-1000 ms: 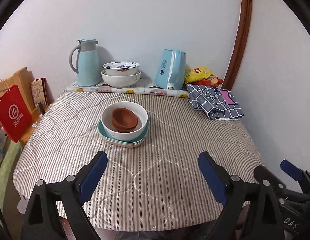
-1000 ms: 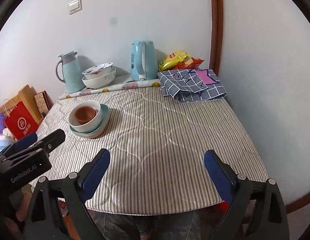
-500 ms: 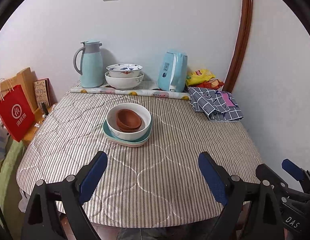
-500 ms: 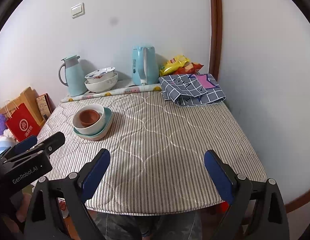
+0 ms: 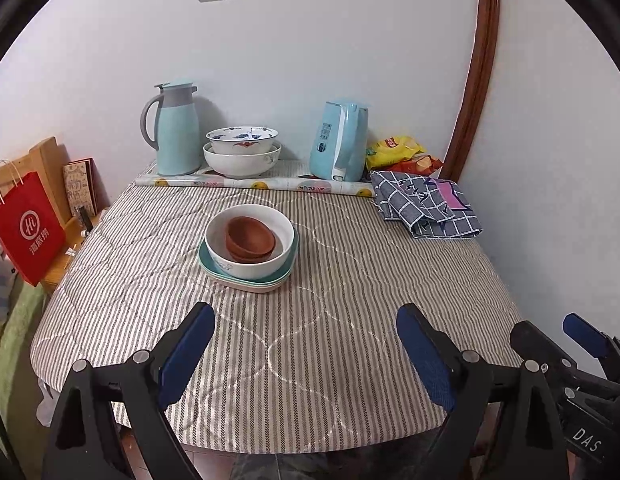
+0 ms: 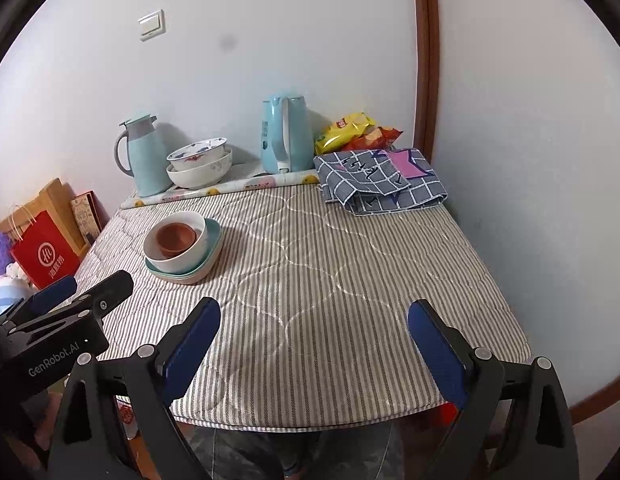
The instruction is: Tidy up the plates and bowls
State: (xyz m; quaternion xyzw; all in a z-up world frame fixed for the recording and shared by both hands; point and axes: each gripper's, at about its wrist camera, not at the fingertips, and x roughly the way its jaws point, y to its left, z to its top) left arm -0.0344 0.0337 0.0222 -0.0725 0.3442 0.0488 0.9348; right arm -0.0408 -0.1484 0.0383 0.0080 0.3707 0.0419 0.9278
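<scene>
A stack stands left of centre on the striped table: brown bowls (image 5: 249, 238) nest in a white bowl (image 5: 249, 264), which sits on teal and cream plates (image 5: 245, 282). The stack also shows in the right wrist view (image 6: 177, 248). Two patterned white bowls (image 5: 241, 152) are stacked at the back by the wall. My left gripper (image 5: 305, 352) is open and empty above the table's front edge. My right gripper (image 6: 314, 352) is open and empty, to the right of the left one.
A light blue thermos jug (image 5: 175, 128), a blue kettle (image 5: 342, 144), snack bags (image 5: 398, 152), a rolled patterned sheet (image 5: 253, 182) and a folded checked cloth (image 5: 426, 208) line the back. A red paper bag (image 5: 27, 228) stands left of the table (image 5: 334, 280). Walls close the back and right.
Both grippers have drawn back and a little upward from the table, so the stack and the far objects look smaller. Nothing on the table moved.
</scene>
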